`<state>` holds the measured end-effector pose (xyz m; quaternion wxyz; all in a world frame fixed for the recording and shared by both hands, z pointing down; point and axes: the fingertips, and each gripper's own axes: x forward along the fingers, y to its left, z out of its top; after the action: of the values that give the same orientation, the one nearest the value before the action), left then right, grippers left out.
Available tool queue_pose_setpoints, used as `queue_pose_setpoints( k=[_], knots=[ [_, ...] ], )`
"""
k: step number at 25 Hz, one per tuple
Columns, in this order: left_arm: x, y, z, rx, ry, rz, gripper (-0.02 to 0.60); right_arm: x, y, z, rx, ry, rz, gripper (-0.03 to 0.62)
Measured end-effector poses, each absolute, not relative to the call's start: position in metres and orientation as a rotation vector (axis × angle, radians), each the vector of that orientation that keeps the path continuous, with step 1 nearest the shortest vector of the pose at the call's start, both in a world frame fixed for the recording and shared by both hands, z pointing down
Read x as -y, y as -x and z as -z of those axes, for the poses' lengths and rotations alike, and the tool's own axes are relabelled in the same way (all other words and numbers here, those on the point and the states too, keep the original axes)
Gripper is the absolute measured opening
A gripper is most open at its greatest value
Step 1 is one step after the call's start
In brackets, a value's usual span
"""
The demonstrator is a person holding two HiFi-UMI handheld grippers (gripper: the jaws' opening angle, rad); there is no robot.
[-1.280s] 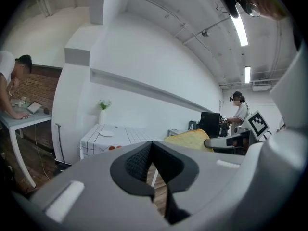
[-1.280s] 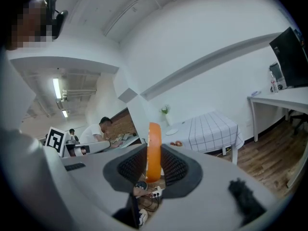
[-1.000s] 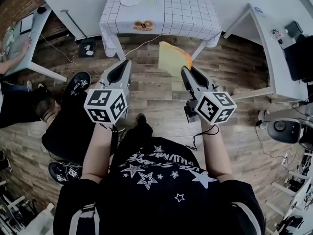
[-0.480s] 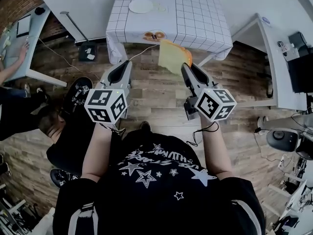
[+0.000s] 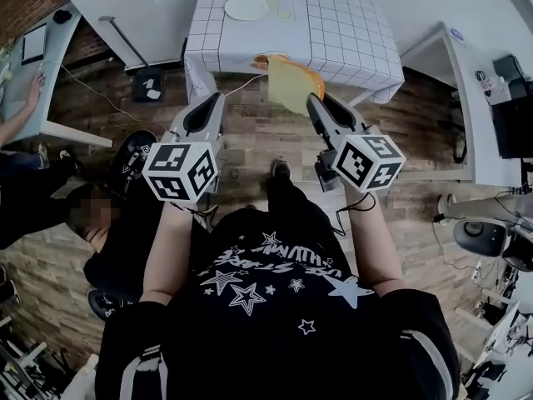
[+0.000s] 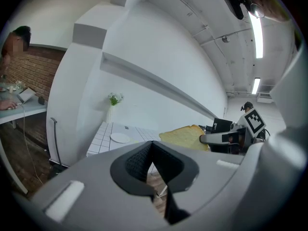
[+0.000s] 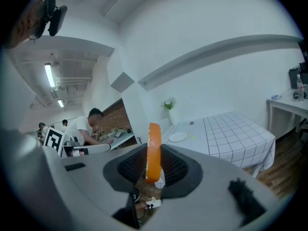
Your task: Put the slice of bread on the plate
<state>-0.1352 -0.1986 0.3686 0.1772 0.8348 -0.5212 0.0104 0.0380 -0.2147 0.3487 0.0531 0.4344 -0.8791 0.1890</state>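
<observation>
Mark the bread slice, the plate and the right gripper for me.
bread slice (image 5: 291,84): head view, middle of its flat face.
plate (image 5: 246,7): head view, its bare middle.
right gripper (image 5: 315,107): head view, the jaw tips, closed on the bread slice.

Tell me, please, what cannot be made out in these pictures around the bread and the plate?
Head view: a brown item at the table's near edge is mostly hidden behind the bread; unidentifiable.
Head view: pale marks beside the plate are too small to name.
Right gripper view: the bread shows edge-on between the jaws; its faces cannot be seen.
</observation>
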Motion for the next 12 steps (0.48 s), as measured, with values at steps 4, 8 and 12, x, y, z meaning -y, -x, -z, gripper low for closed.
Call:
queue_pose_setpoints(
  k=[4,8,12],
  knots=[
    [0.207,0.144,-0.37,1.509,-2.346,-0.027,0.009,0.234,-0.029,-0.353,2.679,-1.286,-0.566,0.092],
    [0.237,0.154,-0.374,1.548,-2.322,-0.035,0.009,0.278,-0.019,-0.357,2.688,-1.248,-0.553,0.093],
    [0.262,0.161,-0.375,1.588,-2.305,-0.04,0.009,0.314,-0.01,-0.363,2.697,-1.201,-0.528,0.092]
  ],
)
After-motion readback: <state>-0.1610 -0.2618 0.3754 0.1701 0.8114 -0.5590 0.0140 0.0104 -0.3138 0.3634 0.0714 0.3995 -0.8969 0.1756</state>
